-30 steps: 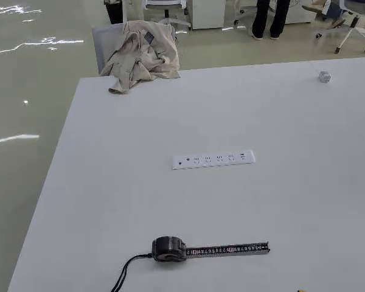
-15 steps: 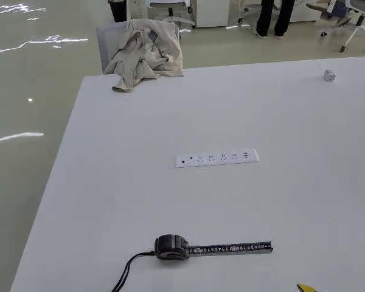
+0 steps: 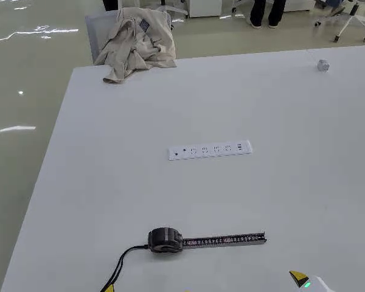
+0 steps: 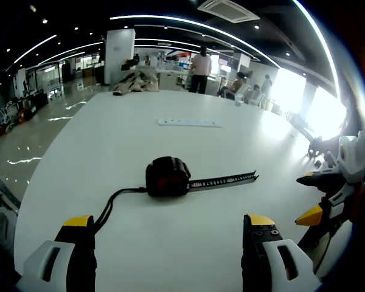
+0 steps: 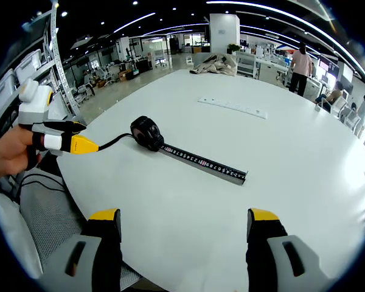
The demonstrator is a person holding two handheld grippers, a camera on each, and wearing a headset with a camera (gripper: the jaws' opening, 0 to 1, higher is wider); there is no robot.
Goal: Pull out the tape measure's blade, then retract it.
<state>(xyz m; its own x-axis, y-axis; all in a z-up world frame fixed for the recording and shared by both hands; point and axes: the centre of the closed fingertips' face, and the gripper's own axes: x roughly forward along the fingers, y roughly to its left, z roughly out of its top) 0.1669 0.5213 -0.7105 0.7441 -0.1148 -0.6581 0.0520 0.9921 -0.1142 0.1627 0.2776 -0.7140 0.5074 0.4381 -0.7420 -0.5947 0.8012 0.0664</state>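
My left claw (image 4: pixel 169 222) and right claw (image 5: pixel 179 216) both released, tape measure (image 3: pixel 165 239) on the surface (image 3: pixel 280 121), blade (image 3: pixel 225 239) out, numerals too small for me to read

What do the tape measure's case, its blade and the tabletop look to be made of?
Tape measure's case: dark, matte, likely rubber-coated plastic; no glare. Blade: thin dark strip with pale printed marks, probably coated steel. Tabletop: smooth white matte surface, perhaps laminate; only soft reflections.

Strap (image 3: pixel 120 264) end beyond bottom edge
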